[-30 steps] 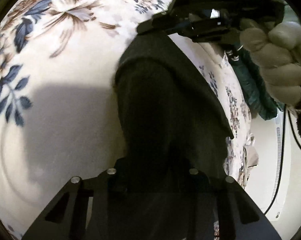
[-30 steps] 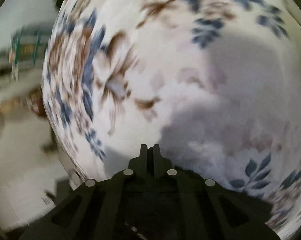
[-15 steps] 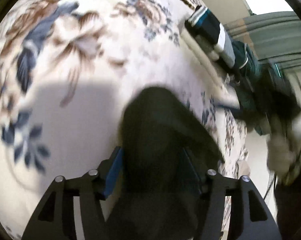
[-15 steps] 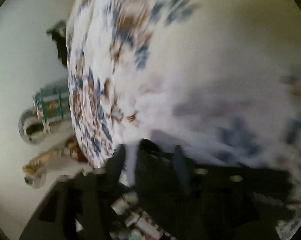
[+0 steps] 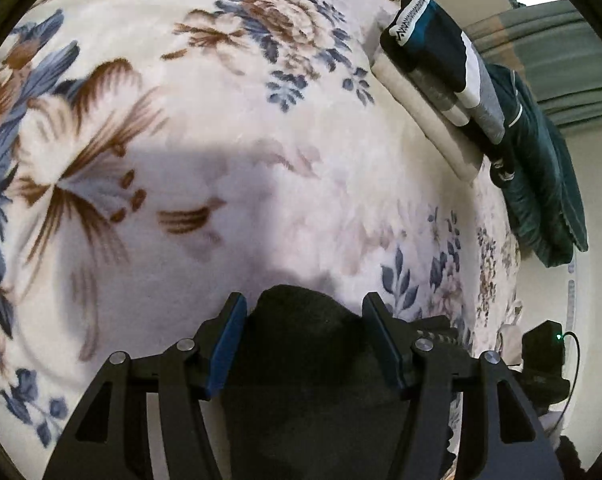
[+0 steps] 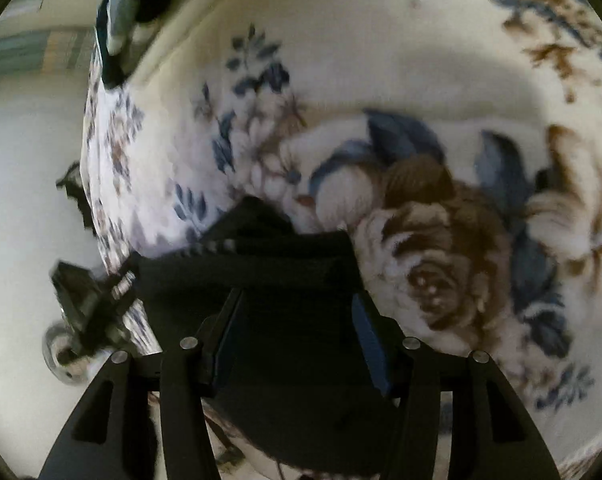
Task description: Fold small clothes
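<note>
Both your left gripper (image 5: 303, 344) and right gripper (image 6: 295, 338) gape around the dark garment (image 5: 301, 360); closing now could bunch it.

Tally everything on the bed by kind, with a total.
Dark garment being folded: 1
Folded clothes in the stack at the far edge: at least 3; the exact number is unclear
Floral blanket: 1
Total: at least 5

We record one floral blanket (image 5: 261, 128) covering the bed, bearing a dark garment (image 5: 301, 320) at its near edge and folded clothes (image 5: 453, 68) stacked along its far edge.
</note>
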A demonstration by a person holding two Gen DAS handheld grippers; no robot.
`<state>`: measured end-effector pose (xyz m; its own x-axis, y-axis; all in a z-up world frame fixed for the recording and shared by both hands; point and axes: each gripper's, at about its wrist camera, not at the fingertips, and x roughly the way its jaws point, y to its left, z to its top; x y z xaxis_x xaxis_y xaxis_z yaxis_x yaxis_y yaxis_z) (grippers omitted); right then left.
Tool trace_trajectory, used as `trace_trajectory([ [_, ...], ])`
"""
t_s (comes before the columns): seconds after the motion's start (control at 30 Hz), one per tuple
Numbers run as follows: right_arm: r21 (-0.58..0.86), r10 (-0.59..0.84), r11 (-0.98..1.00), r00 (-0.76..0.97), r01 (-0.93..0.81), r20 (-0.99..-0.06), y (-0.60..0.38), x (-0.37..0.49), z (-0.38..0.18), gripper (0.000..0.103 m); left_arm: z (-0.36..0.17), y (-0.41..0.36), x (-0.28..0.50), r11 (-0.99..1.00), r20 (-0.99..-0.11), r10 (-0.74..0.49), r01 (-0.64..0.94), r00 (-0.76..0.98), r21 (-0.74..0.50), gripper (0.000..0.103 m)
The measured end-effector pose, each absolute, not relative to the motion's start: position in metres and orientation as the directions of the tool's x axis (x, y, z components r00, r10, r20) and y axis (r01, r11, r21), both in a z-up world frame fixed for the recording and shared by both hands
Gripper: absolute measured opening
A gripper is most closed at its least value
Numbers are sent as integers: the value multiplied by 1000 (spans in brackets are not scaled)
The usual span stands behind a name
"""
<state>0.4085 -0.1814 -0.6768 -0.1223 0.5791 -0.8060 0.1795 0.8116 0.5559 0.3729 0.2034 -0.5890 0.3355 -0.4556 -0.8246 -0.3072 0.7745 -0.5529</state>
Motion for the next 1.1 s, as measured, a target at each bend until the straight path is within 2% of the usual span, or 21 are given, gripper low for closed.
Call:
trace_trajectory([
  [0.03, 581, 600, 797, -108, 164, -793, -177, 408, -682, 49, -587, 202, 372, 780, -830, -448, -308, 333, -545, 58],
  [0.07, 590, 606, 792, -75, 157, -792, -175, 409, -683, 31, -585, 202, 372, 785, -835, -440, -309, 332, -537, 58],
  [0.1, 592, 606, 789, -44, 167, -795, -175, 411, -682, 8, -582, 202, 370, 793, -841, -430, -308, 329, -526, 58],
  [0.27, 611, 598, 763, 130, 210, -791, -183, 429, -651, 6, -560, 213, 351, 805, -849, -377, -323, 371, -498, 58],
  [0.4, 566, 556, 802, 106, 189, -824, -172, 444, -652, 6, -555, 226, 327, 813, -867, -314, -362, 387, -457, 58],
  [0.5, 531, 541, 830, -13, 173, -841, -166, 447, -674, 9, -572, 235, 305, 818, -914, -258, -433, 312, -378, 58],
  [0.57, 544, 563, 810, -27, 219, -826, -178, 441, -675, 21, -584, 238, 287, 833, -948, -205, -465, 244, -300, 58],
  [0.63, 570, 593, 779, -12, 261, -805, -194, 432, -669, 49, -590, 235, 262, 849, -960, -176, -460, 218, -260, 58],
  [0.7, 590, 621, 748, -4, 303, -784, -217, 412, -659, 52, -595, 232, 244, 858, -967, -160, -456, 199, -236, 60],
  [0.73, 587, 622, 743, -10, 322, -783, -225, 402, -657, 52, -599, 230, 235, 862, -969, -160, -453, 188, -230, 70],
  [0.83, 544, 614, 737, -60, 402, -787, -243, 355, -660, 52, -612, 224, 218, 859, -969, -175, -454, 176, -237, 90],
  [0.87, 532, 617, 735, -90, 420, -782, -242, 342, -665, 52, -617, 221, 218, 862, -968, -175, -447, 179, -239, 93],
  [0.9, 525, 625, 730, -116, 436, -772, -242, 330, -671, 52, -620, 219, 220, 868, -968, -175, -437, 181, -238, 103],
  [1.03, 519, 643, 730, -192, 444, -741, -230, 293, -695, 50, -635, 208, 239, 894, -990, -108, -427, 90, -136, 103],
  [1.07, 523, 639, 736, -185, 430, -746, -225, 288, -695, 42, -637, 206, 241, 897, -992, -97, -426, 75, -120, 103],
  [1.1, 514, 614, 754, -163, 409, -772, -221, 285, -690, 13, -638, 206, 243, 897, -993, -93, -426, 66, -113, 103],
])
